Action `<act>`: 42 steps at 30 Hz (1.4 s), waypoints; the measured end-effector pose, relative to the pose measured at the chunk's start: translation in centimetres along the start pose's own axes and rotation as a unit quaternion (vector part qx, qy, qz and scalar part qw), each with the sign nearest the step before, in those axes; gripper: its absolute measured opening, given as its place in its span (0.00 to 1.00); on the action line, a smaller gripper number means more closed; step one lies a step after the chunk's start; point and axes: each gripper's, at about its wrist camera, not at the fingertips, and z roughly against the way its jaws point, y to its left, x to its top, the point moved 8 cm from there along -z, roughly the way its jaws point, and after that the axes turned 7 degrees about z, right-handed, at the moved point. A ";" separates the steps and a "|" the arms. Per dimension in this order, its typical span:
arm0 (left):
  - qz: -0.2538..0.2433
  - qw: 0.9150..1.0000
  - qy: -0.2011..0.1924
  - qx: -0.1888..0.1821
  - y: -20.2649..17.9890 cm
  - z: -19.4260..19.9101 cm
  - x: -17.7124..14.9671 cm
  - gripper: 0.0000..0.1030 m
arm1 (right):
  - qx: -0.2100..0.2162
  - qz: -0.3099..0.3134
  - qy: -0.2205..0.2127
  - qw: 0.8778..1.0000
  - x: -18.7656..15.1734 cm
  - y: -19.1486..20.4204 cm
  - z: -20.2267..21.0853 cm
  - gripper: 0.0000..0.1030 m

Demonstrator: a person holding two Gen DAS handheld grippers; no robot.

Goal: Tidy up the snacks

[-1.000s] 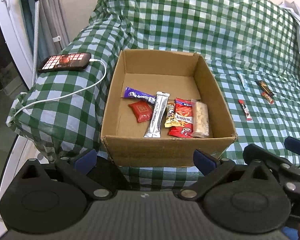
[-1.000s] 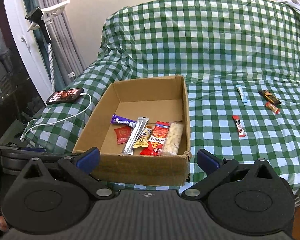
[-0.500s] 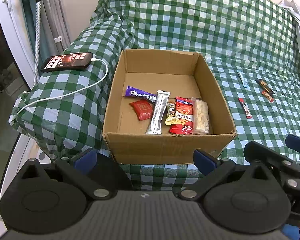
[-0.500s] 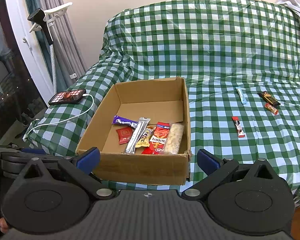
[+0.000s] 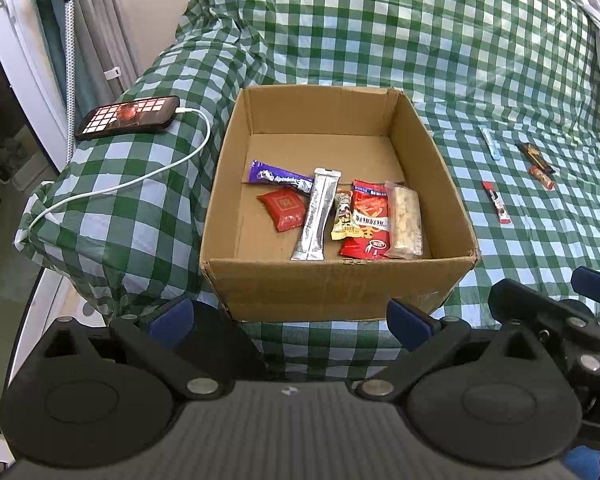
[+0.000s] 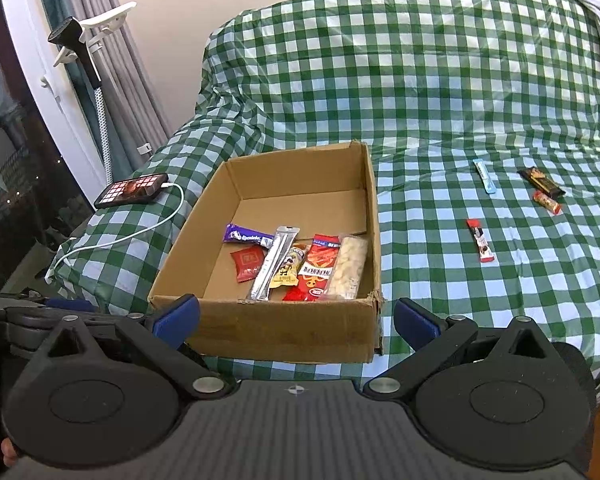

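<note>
The box (image 6: 284,332) sits just ahead of both grippers on the checked cover (image 6: 420,80), and its raised near wall is the likeliest snag: a low sweep toward the loose snacks could clip and shove it. The left gripper (image 5: 290,316) and right gripper (image 6: 296,318) are both spread wide, holding nothing. Six packets lie in a row inside the box. Ahead and right of the right gripper, well apart, lie four thin packets: a black bar (image 6: 541,181), red stick (image 6: 480,240), blue stick (image 6: 484,176) and small red piece (image 6: 547,202); flat and slippery, they could slide from a pinch.
</note>
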 end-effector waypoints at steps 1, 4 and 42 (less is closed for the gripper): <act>-0.002 1.000 0.002 0.001 -0.1 -0.2 0.0 1.00 | 0.001 -0.003 0.002 1.000 0.0 -0.2 -0.2 0.99; -0.009 1.000 0.007 0.002 -0.7 -0.6 0.2 1.00 | 0.004 -0.012 0.005 1.000 0.0 -0.8 -0.6 0.99; -0.067 0.991 0.067 -0.097 -40.6 -31.4 20.5 1.00 | -0.192 -0.081 -0.032 0.978 8.7 -46.2 -20.9 0.99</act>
